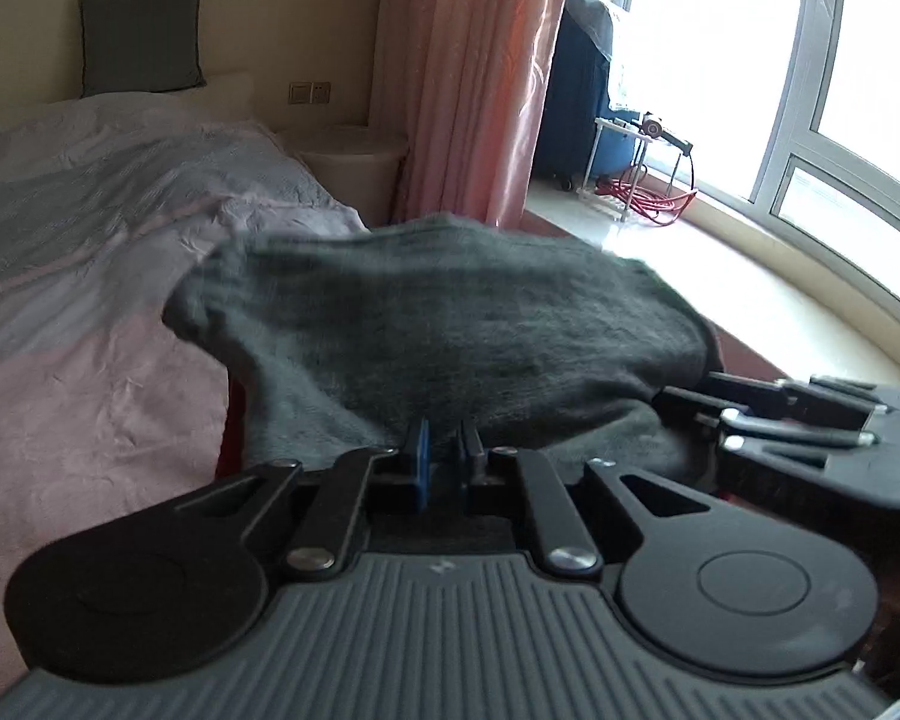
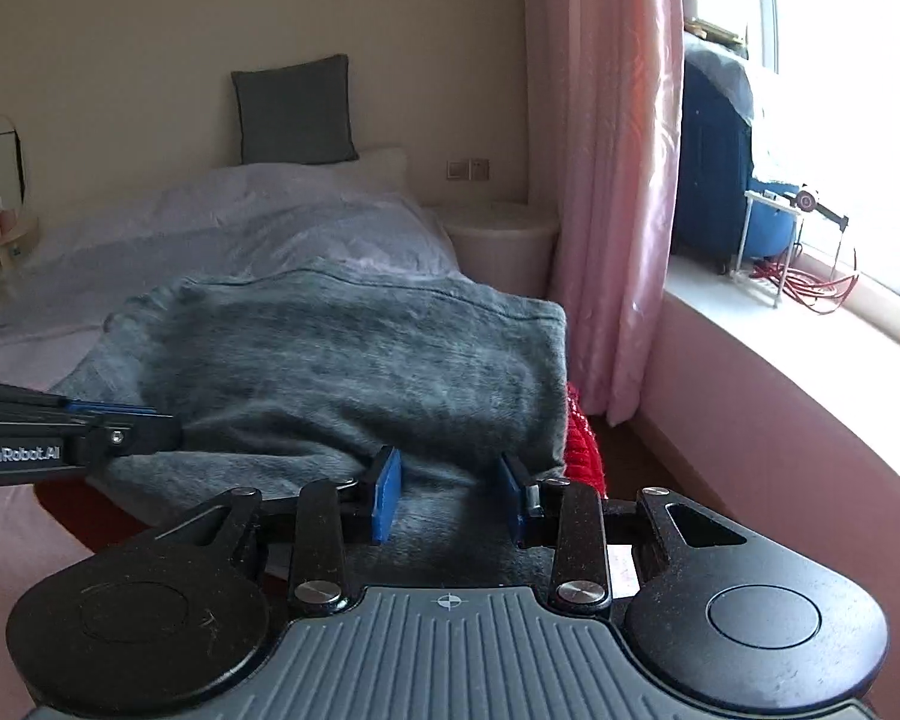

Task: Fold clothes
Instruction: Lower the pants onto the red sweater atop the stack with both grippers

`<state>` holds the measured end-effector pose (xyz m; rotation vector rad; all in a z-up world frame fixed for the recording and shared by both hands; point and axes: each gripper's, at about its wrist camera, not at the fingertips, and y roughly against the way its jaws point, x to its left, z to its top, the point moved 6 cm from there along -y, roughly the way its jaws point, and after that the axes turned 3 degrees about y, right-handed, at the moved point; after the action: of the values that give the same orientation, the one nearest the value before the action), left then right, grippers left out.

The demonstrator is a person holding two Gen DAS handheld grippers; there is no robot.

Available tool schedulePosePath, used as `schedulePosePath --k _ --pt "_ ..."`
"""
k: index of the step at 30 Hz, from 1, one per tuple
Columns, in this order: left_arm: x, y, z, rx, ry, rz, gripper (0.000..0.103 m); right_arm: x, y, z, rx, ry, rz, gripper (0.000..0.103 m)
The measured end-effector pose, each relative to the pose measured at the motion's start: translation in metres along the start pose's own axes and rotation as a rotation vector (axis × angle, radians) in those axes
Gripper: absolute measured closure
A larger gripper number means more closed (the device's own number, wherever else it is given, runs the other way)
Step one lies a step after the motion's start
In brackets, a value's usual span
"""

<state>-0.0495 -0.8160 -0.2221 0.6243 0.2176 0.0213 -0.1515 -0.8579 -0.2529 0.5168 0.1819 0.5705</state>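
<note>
Your left gripper (image 1: 444,450) pinched the grey garment (image 1: 450,324) above the bed (image 1: 90,360); your right gripper (image 2: 450,492) stood wide around its fabric.

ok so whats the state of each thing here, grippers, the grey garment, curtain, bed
left gripper: shut on the grey garment
right gripper: open, grey cloth between its pads
grey garment: bunched, lifted at the left gripper
red knit item: partly under the garment
curtain: drawn aside
bed: made, wrinkled
</note>
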Motion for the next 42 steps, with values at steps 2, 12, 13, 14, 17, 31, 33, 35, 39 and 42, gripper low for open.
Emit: schedulePosePath --k 2,12,13,14,17,31,33,35,39,42 --pt "0.001 -0.002 -0.003 -0.014 -0.007 0.007 0.093 -0.002 -0.003 -0.004 -0.007 0.005 0.000 0.068" --pt "0.043 0.028 -0.003 -0.073 0.081 0.098 0.094 -0.024 0.011 0.001 -0.007 -0.087 0.019 0.068" --pt "0.048 0.032 -0.002 -0.073 0.094 0.107 0.094 -0.025 0.017 0.006 -0.013 -0.100 0.017 0.068" --pt "0.054 0.036 0.000 -0.074 0.107 0.116 0.095 -0.028 0.023 0.013 -0.029 -0.118 0.010 0.068" --pt "0.056 0.048 0.021 -0.125 0.122 0.121 0.095 -0.036 0.032 0.036 -0.077 -0.162 -0.002 0.068" --pt "0.029 -0.063 0.079 0.042 0.021 0.105 0.091 -0.054 -0.071 0.060 0.103 -0.097 -0.045 0.068" --pt "0.046 -0.064 0.069 0.036 0.036 0.138 0.091 -0.065 -0.068 0.054 0.103 -0.121 -0.070 0.068" --pt "0.062 -0.055 0.066 0.013 0.067 0.159 0.091 -0.078 -0.056 0.051 0.090 -0.146 -0.110 0.068" --pt "0.073 -0.019 0.060 -0.020 0.083 0.177 0.092 -0.091 -0.014 0.054 0.036 -0.197 -0.122 0.068" --pt "0.061 0.014 0.055 -0.040 0.093 0.149 0.092 -0.075 0.024 0.057 -0.010 -0.208 -0.038 0.068"
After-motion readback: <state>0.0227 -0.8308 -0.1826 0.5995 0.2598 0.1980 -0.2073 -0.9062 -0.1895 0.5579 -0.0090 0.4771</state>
